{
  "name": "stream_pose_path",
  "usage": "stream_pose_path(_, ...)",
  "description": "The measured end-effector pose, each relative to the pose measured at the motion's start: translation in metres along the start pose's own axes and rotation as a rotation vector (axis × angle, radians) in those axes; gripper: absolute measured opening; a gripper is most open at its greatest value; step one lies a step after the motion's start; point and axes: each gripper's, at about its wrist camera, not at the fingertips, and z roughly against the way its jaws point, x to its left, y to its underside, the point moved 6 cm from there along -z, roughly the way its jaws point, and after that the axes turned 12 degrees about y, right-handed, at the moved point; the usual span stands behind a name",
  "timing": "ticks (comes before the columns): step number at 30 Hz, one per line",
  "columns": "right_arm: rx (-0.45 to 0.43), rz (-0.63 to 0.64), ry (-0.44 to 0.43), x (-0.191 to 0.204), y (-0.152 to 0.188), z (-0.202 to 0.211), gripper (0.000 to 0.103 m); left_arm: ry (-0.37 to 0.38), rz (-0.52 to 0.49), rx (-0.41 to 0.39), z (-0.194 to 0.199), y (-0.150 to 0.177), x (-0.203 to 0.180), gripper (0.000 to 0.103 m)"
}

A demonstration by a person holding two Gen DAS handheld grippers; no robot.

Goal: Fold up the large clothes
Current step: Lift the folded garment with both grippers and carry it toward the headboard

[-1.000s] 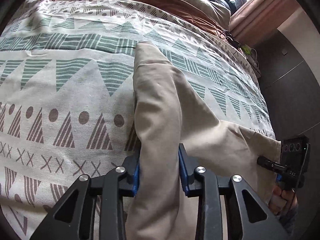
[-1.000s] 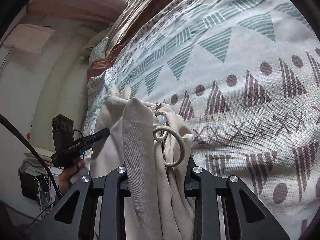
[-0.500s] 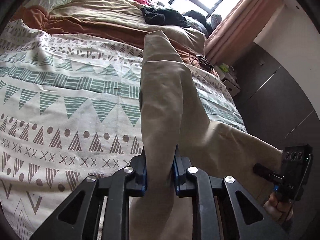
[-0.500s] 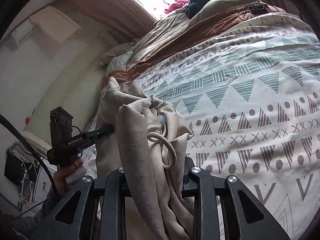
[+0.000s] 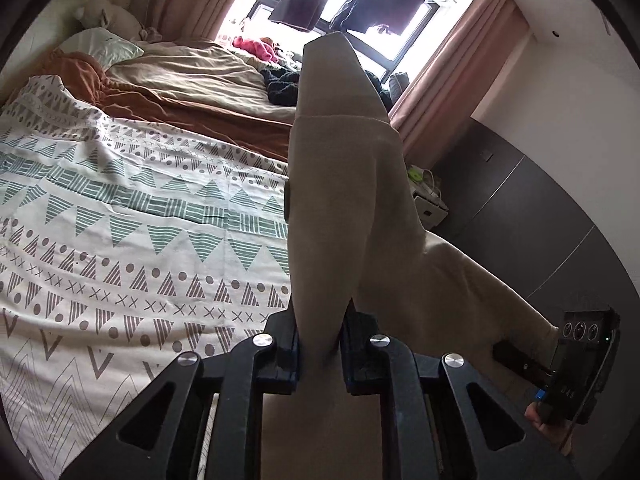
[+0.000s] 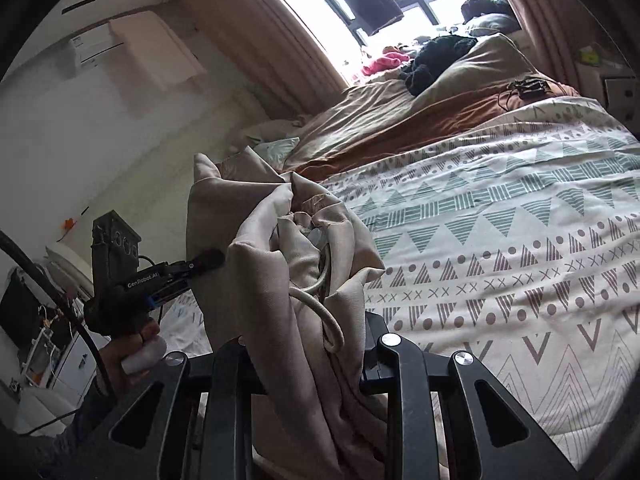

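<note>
Two grippers are both clamping the same beige garment (image 5: pixel 348 216), one in each of my hands. My left gripper (image 5: pixel 319 350) is pinching a flat fold of it between its blue-padded fingers (image 5: pixel 294 354); the cloth is rising straight ahead of the fingertips to a pointed corner and is also hanging down behind them toward me. From that fold a wide band of cloth is running off to my right, where my right gripper (image 5: pixel 576 360) is showing at the edge of the left view, with a bit of my right hand (image 5: pixel 538 420) under it.

My right gripper (image 6: pixel 312 364) is squeezing a thick, bunched part of the garment (image 6: pixel 280 280), which is piling up ahead of the fingertips in loose folds. A pale drawcord (image 6: pixel 326 316) is looping out of the bunch just in front of the fingers. To the left of it, my left gripper (image 6: pixel 204 260) is biting the cloth's far edge, and my left hand (image 6: pixel 132 348) is wrapping its handle.

The garment is hanging in the air between the two tools, clear of the patterned bedspread (image 5: pixel 120 240), which is lying below and ahead. Beyond it a brown blanket (image 6: pixel 400 128) is lying rumpled, and a window (image 5: pixel 360 8) with dark clothes hung in it is lighting the far end.
</note>
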Motion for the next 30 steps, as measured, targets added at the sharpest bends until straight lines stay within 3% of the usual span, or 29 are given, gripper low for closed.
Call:
stream_pose_path(12,-0.089,0.125,-0.042,0.092,0.019,0.096,0.022,0.025,-0.028,-0.166,0.128,-0.005,-0.027,0.015)
stream_pose_path(18,-0.105,0.131,-0.103,0.138,0.035,0.109,0.022,-0.022,-0.074,-0.206,0.196,-0.004,-0.033,0.014)
stream_pose_path(30,-0.085,0.183,-0.252,0.216,0.071,0.128,0.021,-0.083,-0.074,-0.328,0.341,0.008,-0.028,0.013)
